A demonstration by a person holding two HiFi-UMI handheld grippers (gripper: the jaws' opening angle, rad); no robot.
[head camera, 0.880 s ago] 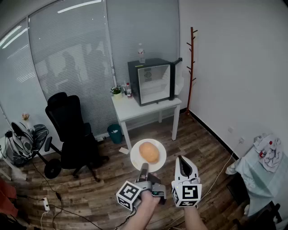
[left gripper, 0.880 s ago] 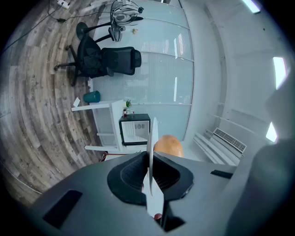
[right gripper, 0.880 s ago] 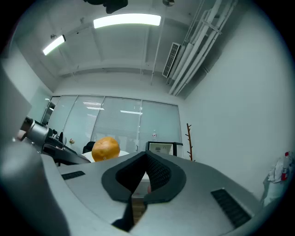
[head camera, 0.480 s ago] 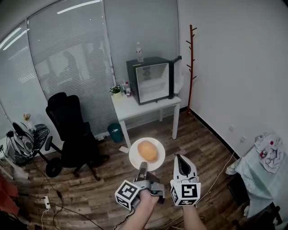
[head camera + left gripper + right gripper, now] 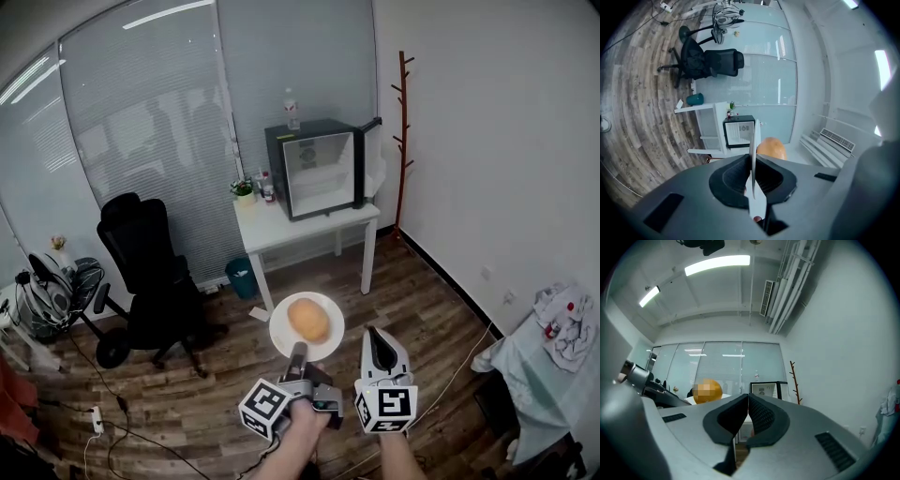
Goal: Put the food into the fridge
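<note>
A white plate [image 5: 280, 332] carries a round golden bread roll [image 5: 308, 319] above the wooden floor. My left gripper [image 5: 298, 350] is shut on the plate's near rim. In the left gripper view the plate [image 5: 753, 154] shows edge-on between the pads, with the roll [image 5: 771, 147] beyond it. My right gripper [image 5: 375, 339] is just right of the plate, shut with nothing in it. In the right gripper view its pads [image 5: 759, 416] touch each other. The small black fridge [image 5: 316, 169] stands on a white table [image 5: 281, 228] across the room, its glass door shut.
A bottle [image 5: 293, 110] stands on the fridge, with a small plant [image 5: 244, 191] and bottles beside it. A black office chair [image 5: 145, 267] is at the left, a teal bin [image 5: 238, 277] under the table, a coat stand [image 5: 401, 122] in the corner, and a cloth-covered table [image 5: 553, 347] at the right.
Nothing has visibly moved beyond a slight sway of the view. The plate with the roll and both grippers keep their places.
</note>
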